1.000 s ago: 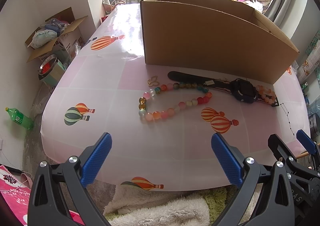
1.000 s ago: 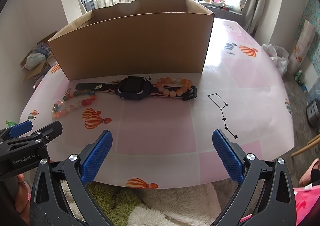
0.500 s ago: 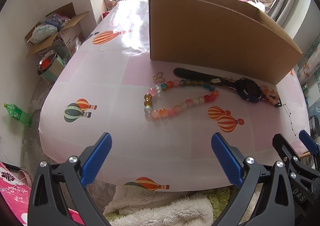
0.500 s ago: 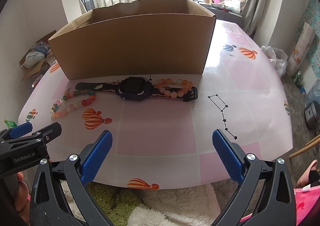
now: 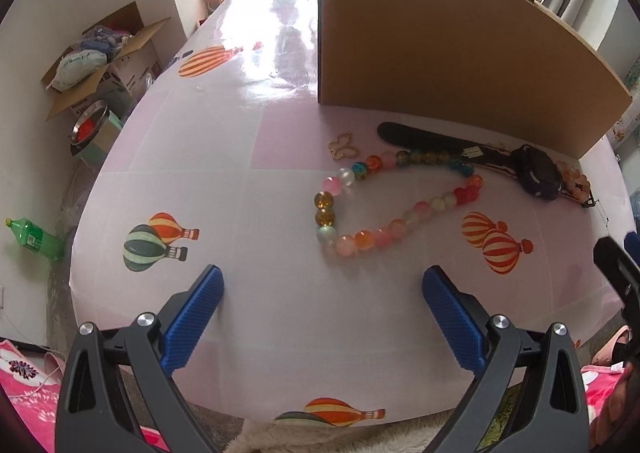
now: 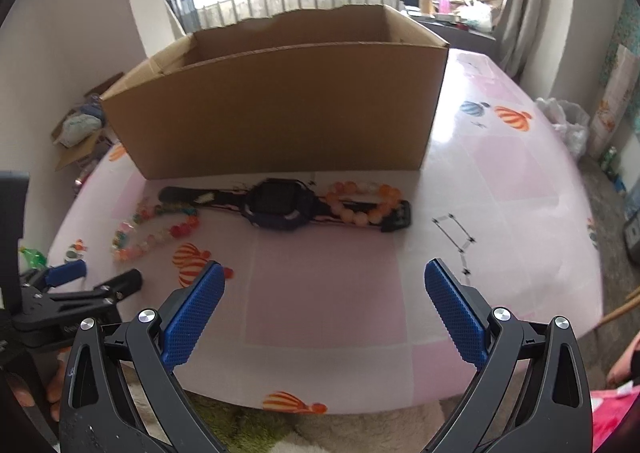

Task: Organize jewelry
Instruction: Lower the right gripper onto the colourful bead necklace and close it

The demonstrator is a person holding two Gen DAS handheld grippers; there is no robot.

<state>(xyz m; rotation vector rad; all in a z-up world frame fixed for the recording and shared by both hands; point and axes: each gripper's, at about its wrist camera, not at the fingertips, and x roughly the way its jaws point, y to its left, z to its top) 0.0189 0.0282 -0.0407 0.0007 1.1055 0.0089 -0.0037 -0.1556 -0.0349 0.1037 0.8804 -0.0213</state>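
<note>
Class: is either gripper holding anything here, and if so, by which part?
Nothing is held. The left gripper and right gripper are both open and empty, short of the bead necklace and watch.

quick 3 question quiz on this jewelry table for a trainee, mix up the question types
1. True or false: the left gripper is shut on the multicolour bead necklace.
2. What lies across the strap of the dark smartwatch? A) gold butterfly charm B) orange bead bracelet C) green bottle
3. Fill in: every piece of jewelry lies on the table in front of the ____.

Key: 1 false, both grippers are open and empty. 2 B, the orange bead bracelet. 3 cardboard box.
</note>
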